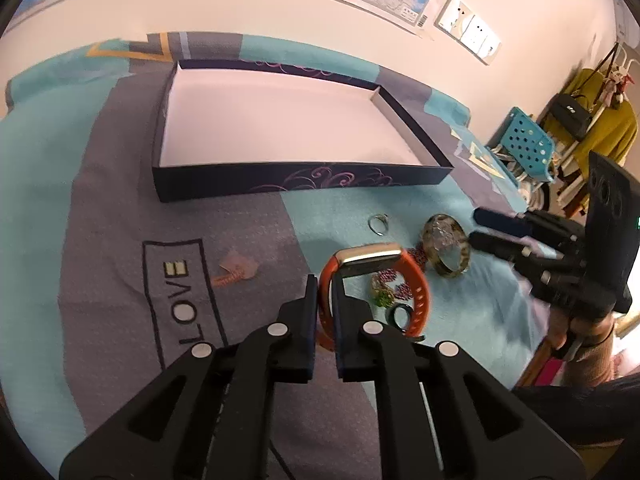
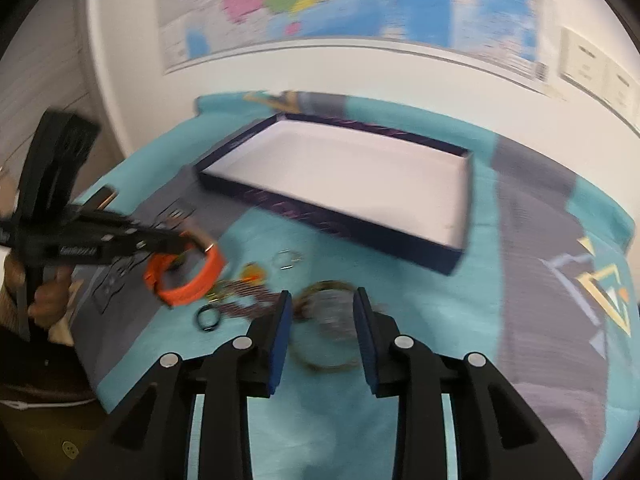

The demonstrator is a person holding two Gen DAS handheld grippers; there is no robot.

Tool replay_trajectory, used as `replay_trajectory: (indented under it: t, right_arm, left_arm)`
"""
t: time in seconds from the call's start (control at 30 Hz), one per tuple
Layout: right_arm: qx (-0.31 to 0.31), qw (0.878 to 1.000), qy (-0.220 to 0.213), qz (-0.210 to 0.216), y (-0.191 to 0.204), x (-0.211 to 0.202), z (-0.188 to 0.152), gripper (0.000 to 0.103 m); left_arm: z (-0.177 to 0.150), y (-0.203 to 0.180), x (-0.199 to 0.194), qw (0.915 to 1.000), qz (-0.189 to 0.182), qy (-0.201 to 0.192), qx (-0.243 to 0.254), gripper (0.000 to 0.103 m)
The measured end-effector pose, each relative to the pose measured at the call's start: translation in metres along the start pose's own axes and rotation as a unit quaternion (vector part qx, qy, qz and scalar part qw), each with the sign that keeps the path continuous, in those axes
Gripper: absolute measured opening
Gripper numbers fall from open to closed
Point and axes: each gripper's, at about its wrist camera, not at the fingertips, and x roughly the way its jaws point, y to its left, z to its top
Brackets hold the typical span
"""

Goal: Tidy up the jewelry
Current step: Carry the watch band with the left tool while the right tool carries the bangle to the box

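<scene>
Holding an orange watch (image 1: 374, 288) by its strap, the left gripper (image 1: 326, 320) had its jaws pinched nearly all the way together on the band, with the watch lifted clear of the bedspread (image 1: 120, 280). So the step in hand looked like carrying that first piece over to the box (image 1: 296, 178), which sat empty toward the far edge of the bedspread, close to the wall. Nothing had made it inside yet, so the sorting was barely started.

The right gripper (image 2: 322, 320) was partly open with nothing in its grip. It hung over a clear bangle (image 2: 326, 320) that lay on the bedspread between the two fingers, pads not touching it as far as the blurry view showed. Its next move probably called for dropping a bit lower and closing on the bangle's rim.

The rest of the jewelry was bunched up near the middle: a silver ring (image 1: 378, 224) nearest the box, a beaded piece (image 1: 400, 284), a small dark ring (image 1: 400, 314), and a pink tag (image 1: 240, 268) off on its own by the "LOVE" print.

Room-wise, the stretch between the pile and the box's near wall was open, so the left gripper had a straight path. It only needed to clear that low wall before letting go. The two grippers were fairly close together, so bumping seemed the main risk.
</scene>
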Motion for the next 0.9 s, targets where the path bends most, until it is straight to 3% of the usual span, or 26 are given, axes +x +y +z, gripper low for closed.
replay_trajectory:
  t: [0.07, 0.13, 0.23, 0.33, 0.47, 0.6, 0.73, 0.9]
  right_arm:
    - [0.020, 1.000, 0.009, -0.009, -0.013, 0.003, 0.000, 0.031]
    - [0.039, 0.999, 0.017, -0.003, -0.024, 0.006, -0.002, 0.031]
    - [0.042, 0.999, 0.028, 0.000, -0.028, 0.012, -0.005, 0.031]
    - [0.049, 0.998, 0.034, 0.012, -0.028, 0.013, -0.009, 0.031]
    - [0.063, 0.997, 0.044, 0.025, -0.029, 0.012, -0.020, 0.031]
    - [0.080, 0.994, 0.058, 0.037, -0.030, 0.019, -0.026, 0.028]
    - [0.098, 0.993, 0.059, 0.034, -0.033, 0.023, -0.024, 0.009]
    - [0.101, 0.993, 0.055, 0.026, -0.036, 0.020, -0.024, 0.004]
  left_arm:
    - [0.002, 0.000, -0.002, 1.0000, 0.002, -0.004, -0.001, 0.001]
    - [0.003, 0.000, -0.005, 0.9999, -0.007, -0.008, -0.001, 0.001]
    - [0.002, -0.002, -0.003, 0.9999, 0.010, -0.006, 0.011, 0.001]
    - [0.000, -0.003, -0.002, 0.9999, 0.006, 0.000, 0.016, 0.011]
    - [-0.005, -0.006, -0.001, 0.9995, 0.005, 0.008, 0.029, 0.033]
    - [-0.009, -0.008, 0.008, 0.9985, 0.021, 0.026, 0.044, 0.034]
    - [-0.008, -0.007, 0.013, 0.9984, 0.020, 0.032, 0.043, 0.033]
    - [-0.005, -0.007, 0.015, 0.9977, 0.037, 0.033, 0.046, 0.020]
